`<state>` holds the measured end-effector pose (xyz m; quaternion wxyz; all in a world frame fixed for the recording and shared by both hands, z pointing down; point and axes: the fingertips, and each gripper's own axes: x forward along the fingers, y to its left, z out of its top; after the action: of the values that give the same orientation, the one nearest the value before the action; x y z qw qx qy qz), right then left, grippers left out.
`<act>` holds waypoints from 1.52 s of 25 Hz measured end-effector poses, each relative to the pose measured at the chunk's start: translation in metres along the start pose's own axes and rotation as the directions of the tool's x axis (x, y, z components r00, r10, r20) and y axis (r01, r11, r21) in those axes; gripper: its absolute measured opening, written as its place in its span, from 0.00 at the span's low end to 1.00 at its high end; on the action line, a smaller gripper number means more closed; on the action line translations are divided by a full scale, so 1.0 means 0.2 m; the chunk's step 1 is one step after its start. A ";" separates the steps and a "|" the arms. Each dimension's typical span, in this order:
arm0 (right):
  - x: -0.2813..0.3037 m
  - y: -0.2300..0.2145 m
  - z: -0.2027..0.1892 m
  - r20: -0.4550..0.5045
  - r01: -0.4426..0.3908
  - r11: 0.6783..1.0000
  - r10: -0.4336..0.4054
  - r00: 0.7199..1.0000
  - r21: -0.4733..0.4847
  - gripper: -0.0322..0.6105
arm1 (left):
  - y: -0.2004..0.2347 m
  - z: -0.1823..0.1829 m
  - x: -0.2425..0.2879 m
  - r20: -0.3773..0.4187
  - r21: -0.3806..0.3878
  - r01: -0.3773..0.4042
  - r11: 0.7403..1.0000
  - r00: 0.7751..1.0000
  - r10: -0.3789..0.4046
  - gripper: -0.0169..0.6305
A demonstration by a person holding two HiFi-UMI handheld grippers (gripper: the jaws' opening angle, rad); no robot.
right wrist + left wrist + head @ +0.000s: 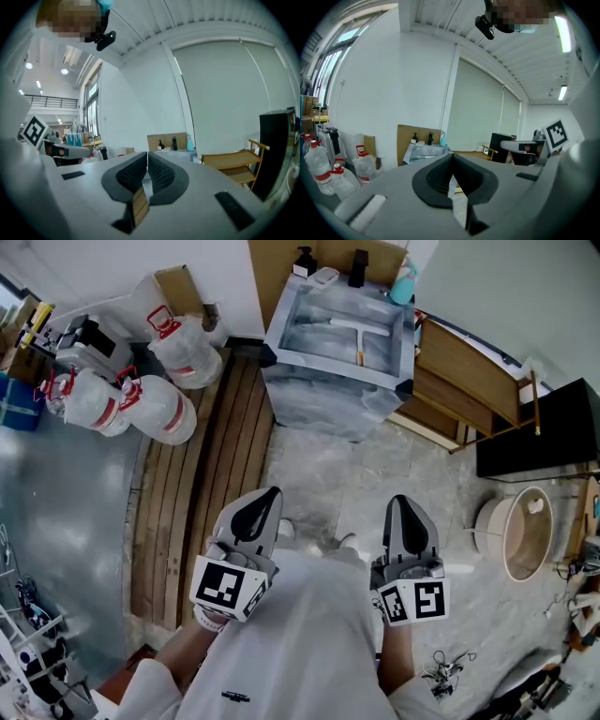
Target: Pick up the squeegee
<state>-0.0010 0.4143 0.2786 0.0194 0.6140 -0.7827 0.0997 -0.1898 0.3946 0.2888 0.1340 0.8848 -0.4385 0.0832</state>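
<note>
Left claw (271, 493) and right claw (401, 501) are held shut, empty, far from the sink (330, 373), whose squeegee (361, 337) may be knocked aside unless they are opened.

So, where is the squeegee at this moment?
In the head view, the squeegee lies flat inside the grey sink at top centre, with the wooden shelf to the sink's right.

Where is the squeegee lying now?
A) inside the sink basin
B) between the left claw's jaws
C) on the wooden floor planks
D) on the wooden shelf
A: in the head view the squeegee lies flat on the bottom of the sink basin.
</note>
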 end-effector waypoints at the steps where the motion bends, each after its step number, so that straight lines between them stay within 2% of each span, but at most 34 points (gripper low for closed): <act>1: 0.03 0.03 0.00 0.007 0.009 1.000 -0.009 1.000 0.015 0.06 | 0.04 0.00 -0.02 -0.005 0.001 0.007 1.000 1.000 -0.007 0.02; 6: 0.15 0.18 0.00 0.026 0.011 1.000 -0.012 1.000 0.016 0.06 | 0.20 0.01 -0.02 -0.018 0.013 0.052 0.999 0.999 -0.052 0.02; 10: 0.23 0.27 0.01 0.030 0.000 1.000 0.000 1.000 -0.008 0.06 | 0.29 0.03 -0.01 -0.009 -0.006 0.061 0.998 0.998 -0.061 0.02; 16: 0.39 0.26 0.03 0.032 -0.017 1.000 0.017 0.999 -0.008 0.06 | 0.37 0.08 0.13 -0.011 -0.017 0.079 0.997 0.997 -0.079 0.02; 19: 0.49 0.19 0.03 0.026 -0.007 1.000 0.007 1.000 0.006 0.06 | 0.41 0.10 0.22 -0.014 -0.018 0.074 0.997 0.997 -0.074 0.02; 27: 0.92 -0.02 0.05 0.009 -0.065 0.998 0.065 0.998 0.015 0.06 | 0.58 0.21 0.63 -0.032 -0.015 0.036 0.999 0.999 -0.036 0.02; 32: 1.22 -0.29 0.12 -0.004 -0.055 0.998 0.055 0.998 0.023 0.06 | 0.64 0.31 1.00 -0.087 0.015 0.049 0.999 0.995 -0.047 0.02; 38: 1.60 -0.63 0.16 -0.040 -0.068 0.998 0.068 0.997 -0.001 0.06 | 0.68 0.46 1.48 -0.115 0.036 0.055 0.998 0.992 -0.051 0.02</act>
<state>0.0456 0.0728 0.3121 0.0324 0.5848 -0.8028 0.1114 -0.1172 0.0651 0.3026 0.1437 0.8923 -0.4049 0.1384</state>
